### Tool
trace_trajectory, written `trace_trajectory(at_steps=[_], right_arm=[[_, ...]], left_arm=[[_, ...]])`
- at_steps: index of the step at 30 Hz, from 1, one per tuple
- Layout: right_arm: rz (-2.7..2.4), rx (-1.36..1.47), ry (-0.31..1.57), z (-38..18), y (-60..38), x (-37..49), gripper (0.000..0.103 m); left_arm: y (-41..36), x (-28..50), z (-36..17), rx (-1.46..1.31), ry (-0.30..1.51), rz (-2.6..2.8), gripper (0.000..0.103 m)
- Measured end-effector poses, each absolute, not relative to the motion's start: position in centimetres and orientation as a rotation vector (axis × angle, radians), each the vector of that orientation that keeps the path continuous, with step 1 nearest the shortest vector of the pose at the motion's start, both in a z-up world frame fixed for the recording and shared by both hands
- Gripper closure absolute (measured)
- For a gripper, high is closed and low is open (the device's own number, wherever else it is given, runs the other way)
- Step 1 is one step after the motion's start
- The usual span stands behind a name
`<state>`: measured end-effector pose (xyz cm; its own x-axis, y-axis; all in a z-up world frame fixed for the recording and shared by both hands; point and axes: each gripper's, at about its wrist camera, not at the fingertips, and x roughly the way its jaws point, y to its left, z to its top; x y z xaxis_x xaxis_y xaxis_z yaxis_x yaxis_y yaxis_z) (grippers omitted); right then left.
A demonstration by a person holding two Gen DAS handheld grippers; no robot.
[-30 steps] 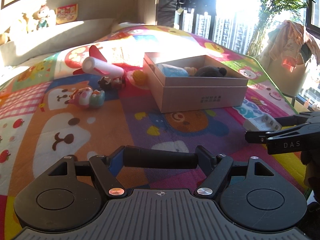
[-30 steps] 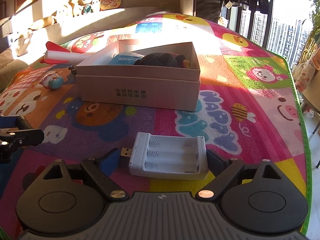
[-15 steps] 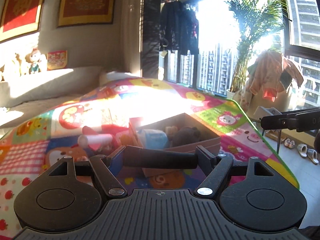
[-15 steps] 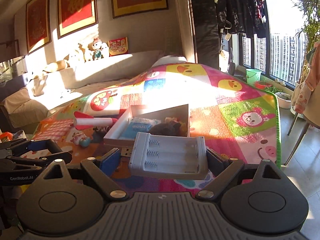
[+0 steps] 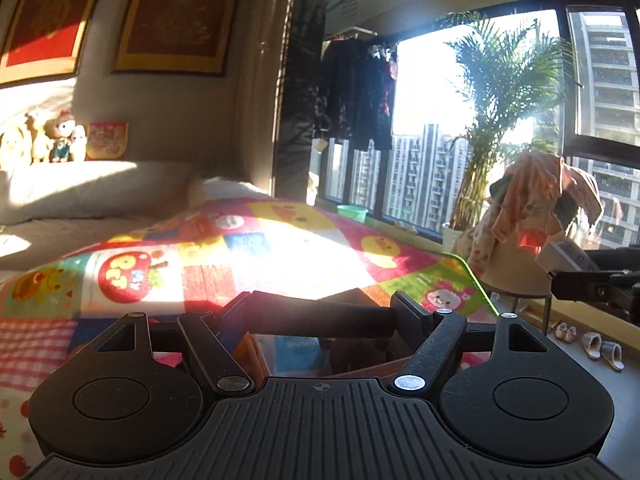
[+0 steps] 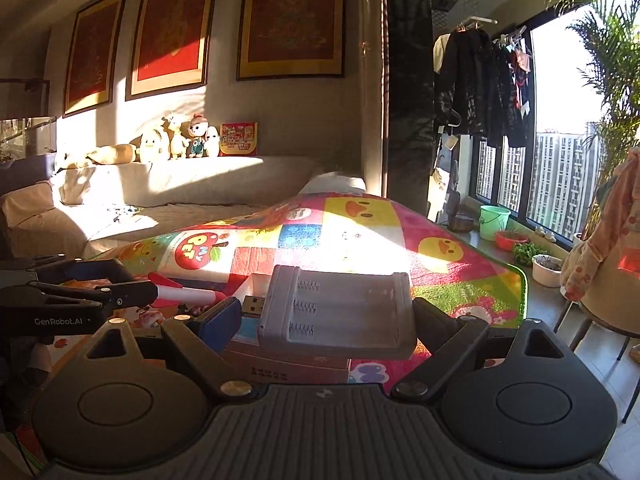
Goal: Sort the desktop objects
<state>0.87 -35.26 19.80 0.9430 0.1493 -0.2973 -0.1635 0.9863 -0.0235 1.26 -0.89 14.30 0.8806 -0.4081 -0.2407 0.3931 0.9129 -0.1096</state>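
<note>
Both claws clamped: right claw point(image 6: 326, 322) charger point(image 6: 336, 308), left claw point(image 5: 320, 318) black cylinder point(image 5: 318, 316).

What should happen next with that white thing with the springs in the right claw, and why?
Probably carry it a little forward and lower it into the cardboard box. The right gripper is shut on the battery charger, held in the air above the near edge of the box, which already holds sorted items. The left gripper holds a black cylinder of its own.

Landmark: cardboard box point(image 6: 280, 364) lay on play mat point(image 6: 360, 236).
Toy rocket point(image 6: 188, 294): left of box.
Battery charger point(image 6: 336, 312): above box's near side.
Sofa point(image 6: 180, 184): behind mat.
</note>
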Motion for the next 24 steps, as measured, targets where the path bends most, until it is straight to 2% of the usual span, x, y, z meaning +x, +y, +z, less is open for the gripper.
trace_trajectory(at_steps=[4, 5, 6, 14, 22, 24], right_arm=[[0.135, -0.057, 0.311, 19.9, -35.5, 2.9, 0.012], [0.13, -0.057, 0.319, 19.9, -35.6, 3.6, 0.012], [0.128, -0.052, 0.331, 20.0, -35.6, 4.5, 0.012], [0.17, -0.048, 0.381, 19.9, -34.6, 10.1, 0.012], [0.23, 0.059, 0.503, 19.8, -32.0, 22.8, 0.012], [0.216, 0.035, 0.53, 18.8, -31.2, 25.5, 0.009]], left_arm=[[-1.6, 6.4, 14.7, -0.156, 0.263, -0.444, 0.021], [-1.9, 7.7, 14.6, -0.165, 0.28, -0.443, 0.017], [-1.9, 8.7, 14.3, -0.173, 0.304, -0.442, 0.006], [2.6, 8.3, 7.9, -0.144, 0.437, -0.31, 0.003], [6.1, 5.9, 4.4, -0.09, 0.506, -0.203, 0.002], [6.8, 5.7, 4.1, -0.079, 0.505, -0.167, 0.002]])
